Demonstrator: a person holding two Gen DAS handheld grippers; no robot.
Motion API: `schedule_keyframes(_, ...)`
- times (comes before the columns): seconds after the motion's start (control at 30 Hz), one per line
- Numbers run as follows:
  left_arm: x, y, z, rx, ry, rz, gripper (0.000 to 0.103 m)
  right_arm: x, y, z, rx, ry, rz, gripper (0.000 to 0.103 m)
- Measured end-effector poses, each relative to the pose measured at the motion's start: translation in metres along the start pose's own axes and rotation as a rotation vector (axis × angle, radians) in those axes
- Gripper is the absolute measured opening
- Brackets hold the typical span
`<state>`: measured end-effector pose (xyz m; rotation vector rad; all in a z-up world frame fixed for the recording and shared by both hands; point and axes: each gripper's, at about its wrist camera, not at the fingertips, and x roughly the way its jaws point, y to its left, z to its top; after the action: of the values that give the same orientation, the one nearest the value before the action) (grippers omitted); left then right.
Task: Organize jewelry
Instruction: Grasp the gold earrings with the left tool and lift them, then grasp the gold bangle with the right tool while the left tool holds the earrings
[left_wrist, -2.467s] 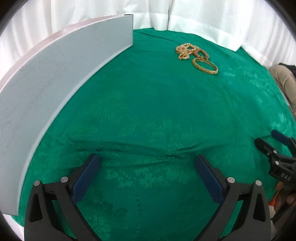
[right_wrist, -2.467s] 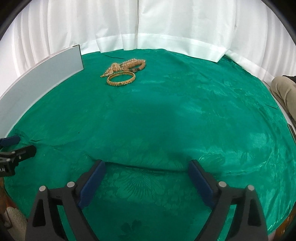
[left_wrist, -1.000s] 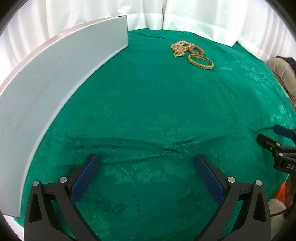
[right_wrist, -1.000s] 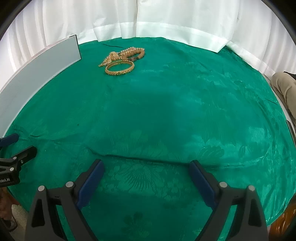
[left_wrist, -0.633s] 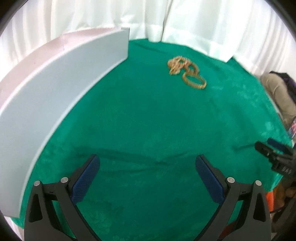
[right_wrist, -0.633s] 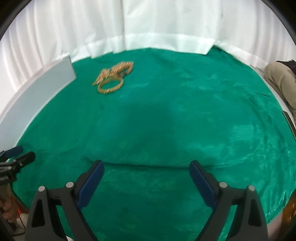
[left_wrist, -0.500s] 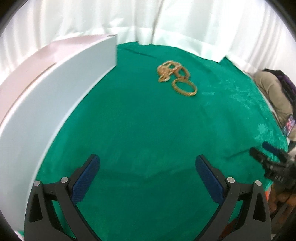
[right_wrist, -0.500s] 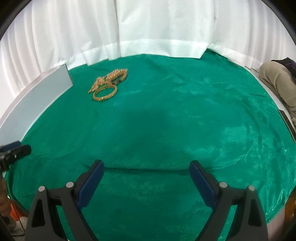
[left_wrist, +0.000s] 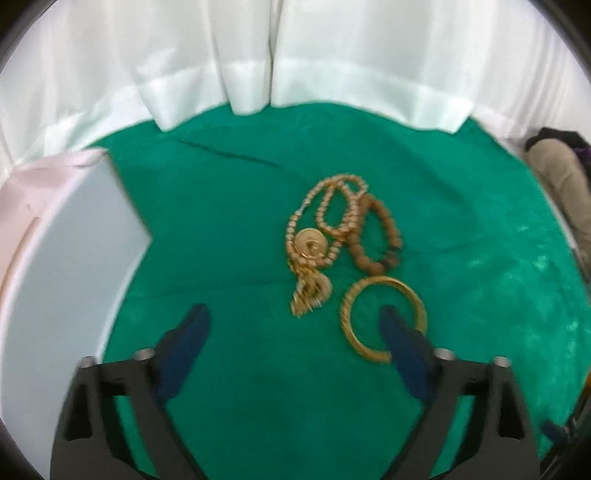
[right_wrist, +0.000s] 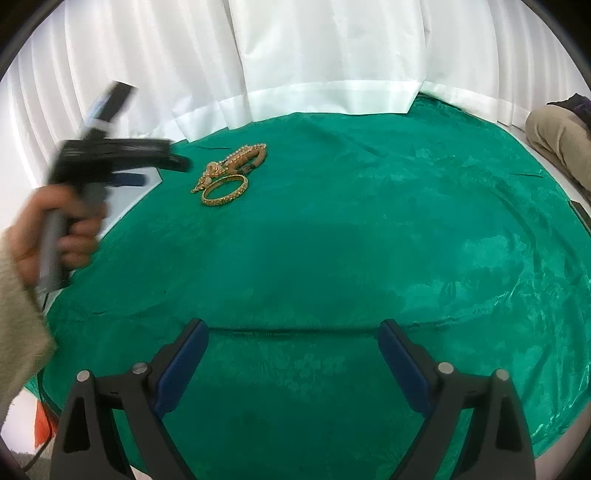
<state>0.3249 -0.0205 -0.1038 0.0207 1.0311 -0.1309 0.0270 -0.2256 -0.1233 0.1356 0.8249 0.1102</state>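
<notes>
On the green cloth (left_wrist: 229, 229) lies a heap of jewelry: a gold bead necklace with a coin pendant (left_wrist: 310, 242), a brown bead bracelet (left_wrist: 391, 229) and a gold bangle (left_wrist: 345, 314). My left gripper (left_wrist: 292, 312) hovers just short of the heap. Its jaws are closing with nothing pressed between them; the right finger covers part of the bangle. In the right wrist view the bangle (right_wrist: 218, 202) and necklace (right_wrist: 240, 157) lie far off at the upper left, with the left gripper (right_wrist: 166, 171) beside them in a hand (right_wrist: 55, 229). My right gripper (right_wrist: 293, 334) stands open over bare cloth.
A pale grey box with a pink top (left_wrist: 66, 277) stands along the cloth's left side. White curtains (left_wrist: 332, 55) hang behind the table. A person's tan trouser leg (right_wrist: 554, 136) shows at the far right. A crease (right_wrist: 295, 328) crosses the cloth near my right fingertips.
My left gripper has travelled forward across the cloth to the jewelry heap, and its jaws stand narrower. The hand holding it has come into the right wrist view. The right gripper has barely moved.
</notes>
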Motion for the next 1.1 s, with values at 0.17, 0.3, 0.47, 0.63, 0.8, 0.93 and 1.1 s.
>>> schedule_keyframes(0.17,0.028,-0.002,0.004,0.004,-0.030,-0.020,0.052,0.003,-0.007,-0.004,0.011,0.014,0.005,0.095)
schedule_keyframes(0.3,0.020,-0.003,-0.007,0.027,-0.036,-0.033,0.023,0.006,-0.015,-0.004,0.036,0.019,-0.002,0.095)
schedule_keyframes(0.47,-0.027,0.010,-0.039,-0.002,-0.049,-0.095,0.023,0.003,-0.020,-0.002,0.052,-0.007,-0.001,0.095)
schedule_keyframes(0.63,-0.080,0.018,-0.078,-0.013,-0.066,-0.137,0.023,0.001,-0.015,-0.004,0.047,-0.013,0.007,0.095)
schedule_keyframes(0.8,-0.113,0.037,-0.119,-0.069,-0.056,-0.172,0.023,0.001,0.000,-0.004,0.016,-0.004,0.015,0.095)
schedule_keyframes(0.93,-0.128,0.050,-0.140,-0.117,-0.058,-0.179,0.023,0.002,0.016,-0.007,-0.019,0.007,0.019,0.095)
schedule_keyframes(1.1,-0.142,0.065,-0.157,-0.156,-0.068,-0.187,0.023,0.000,0.039,-0.010,-0.065,0.021,0.022,0.095)
